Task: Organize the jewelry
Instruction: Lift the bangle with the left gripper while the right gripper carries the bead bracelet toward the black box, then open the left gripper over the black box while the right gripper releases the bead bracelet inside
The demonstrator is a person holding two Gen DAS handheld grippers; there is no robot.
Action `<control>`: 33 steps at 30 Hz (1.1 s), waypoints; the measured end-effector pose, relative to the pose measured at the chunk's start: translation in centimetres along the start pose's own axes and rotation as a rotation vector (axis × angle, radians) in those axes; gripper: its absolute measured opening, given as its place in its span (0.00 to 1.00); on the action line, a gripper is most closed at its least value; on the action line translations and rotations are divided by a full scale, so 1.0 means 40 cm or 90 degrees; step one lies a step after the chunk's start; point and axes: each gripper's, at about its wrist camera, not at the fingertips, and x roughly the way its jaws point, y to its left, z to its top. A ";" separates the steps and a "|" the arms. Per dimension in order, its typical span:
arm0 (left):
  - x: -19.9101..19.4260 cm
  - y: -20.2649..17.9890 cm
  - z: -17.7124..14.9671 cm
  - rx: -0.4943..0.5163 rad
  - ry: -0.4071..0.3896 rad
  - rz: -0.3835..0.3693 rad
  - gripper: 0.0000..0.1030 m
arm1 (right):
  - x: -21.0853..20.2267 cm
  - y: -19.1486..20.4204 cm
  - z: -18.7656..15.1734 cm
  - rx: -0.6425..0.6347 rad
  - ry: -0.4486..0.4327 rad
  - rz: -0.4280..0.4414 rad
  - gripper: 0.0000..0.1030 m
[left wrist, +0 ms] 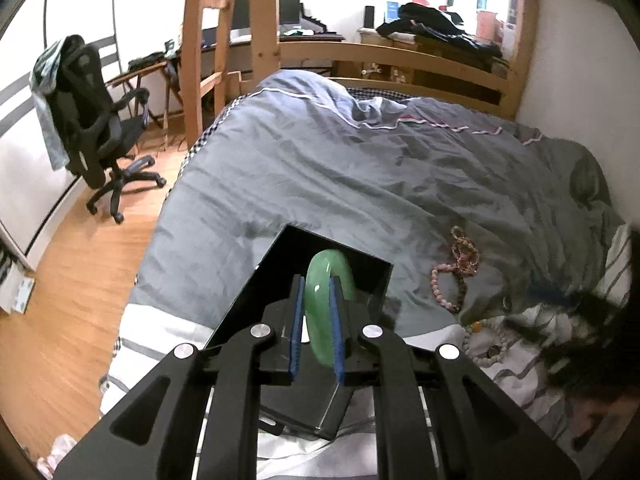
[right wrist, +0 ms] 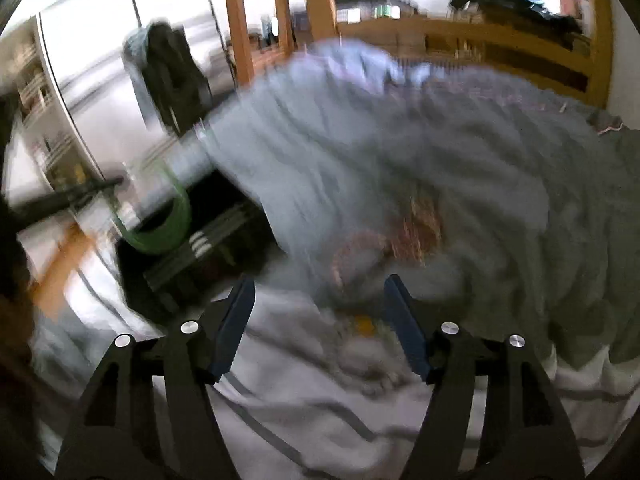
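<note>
My left gripper (left wrist: 318,286) is shut on a green jade bangle (left wrist: 329,276) and holds it upright over an open black box (left wrist: 276,280) on the bed. To the right on the grey duvet lie a pink bead bracelet (left wrist: 440,286) and a gold-brown chain (left wrist: 466,252). A white bead bracelet (left wrist: 486,346) lies on the striped sheet. My right gripper (right wrist: 320,292) is open and empty above the bed, near the blurred pink bracelet (right wrist: 356,252). The bangle (right wrist: 160,220) and the box (right wrist: 192,256) show blurred at the left of the right wrist view.
A grey duvet (left wrist: 360,168) covers the bed in a wooden bunk frame (left wrist: 384,56). A black office chair (left wrist: 96,120) stands on the wooden floor at the left. A white wall (left wrist: 580,80) runs along the right.
</note>
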 end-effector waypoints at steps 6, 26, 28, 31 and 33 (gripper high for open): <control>-0.004 0.004 -0.001 -0.007 -0.007 -0.008 0.12 | 0.157 0.039 -0.085 -0.087 0.140 -0.044 0.09; 0.048 0.092 -0.009 -0.101 0.059 0.037 0.12 | -0.041 0.095 0.110 0.087 -0.085 0.253 0.09; 0.049 0.103 -0.010 -0.114 0.062 0.037 0.12 | -0.037 0.117 0.125 0.086 -0.088 0.275 0.09; 0.050 0.124 -0.013 -0.140 0.066 0.028 0.12 | -0.022 0.159 0.151 0.076 -0.089 0.294 0.09; 0.052 0.135 -0.015 -0.151 0.071 0.026 0.12 | -0.004 0.185 0.167 0.069 -0.084 0.305 0.09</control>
